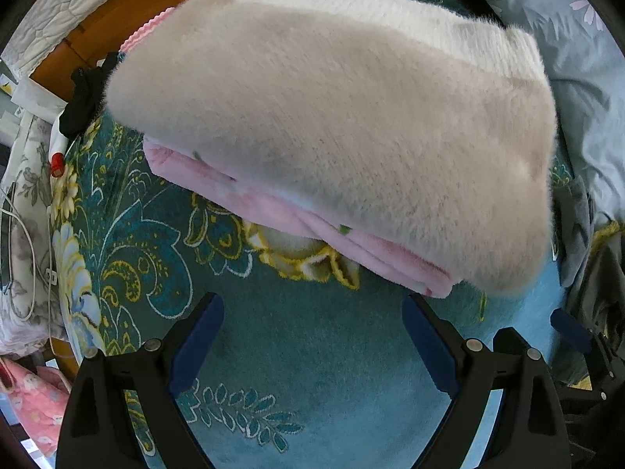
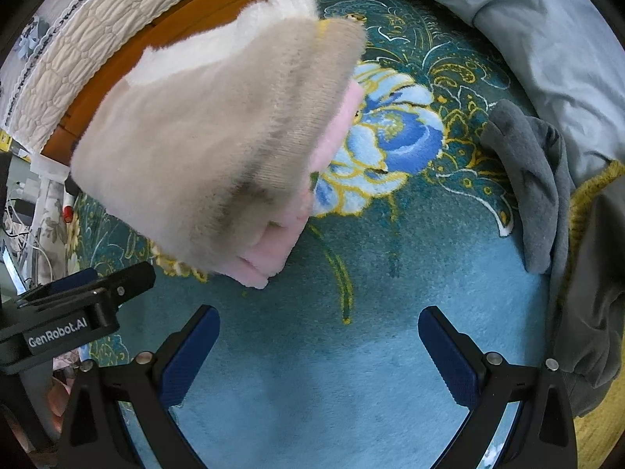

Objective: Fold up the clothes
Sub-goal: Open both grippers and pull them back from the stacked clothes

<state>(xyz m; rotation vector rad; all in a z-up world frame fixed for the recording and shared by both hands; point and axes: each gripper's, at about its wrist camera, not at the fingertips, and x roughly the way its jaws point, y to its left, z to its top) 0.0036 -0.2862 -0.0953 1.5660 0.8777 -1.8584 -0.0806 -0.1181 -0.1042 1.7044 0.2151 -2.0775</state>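
A folded fluffy beige-and-white sweater (image 1: 332, 117) lies on top of a folded pink garment (image 1: 273, 203) on the teal floral rug (image 1: 312, 351). The stack also shows in the right wrist view, sweater (image 2: 211, 133) over pink garment (image 2: 273, 254). My left gripper (image 1: 312, 344) is open and empty, just in front of the stack. My right gripper (image 2: 318, 351) is open and empty, in front and to the right of the stack. The left gripper's body (image 2: 74, 312) shows at the left of the right wrist view.
A pile of grey clothes (image 2: 539, 179) with a yellow knit (image 2: 586, 203) lies at the right of the rug. A blue floral duvet (image 1: 566, 39) lies beyond. A quilted cover (image 2: 97, 31) and wooden frame (image 1: 117, 19) run along the back. Cables (image 1: 23, 234) and a pink printed cloth (image 1: 35, 402) lie at left.
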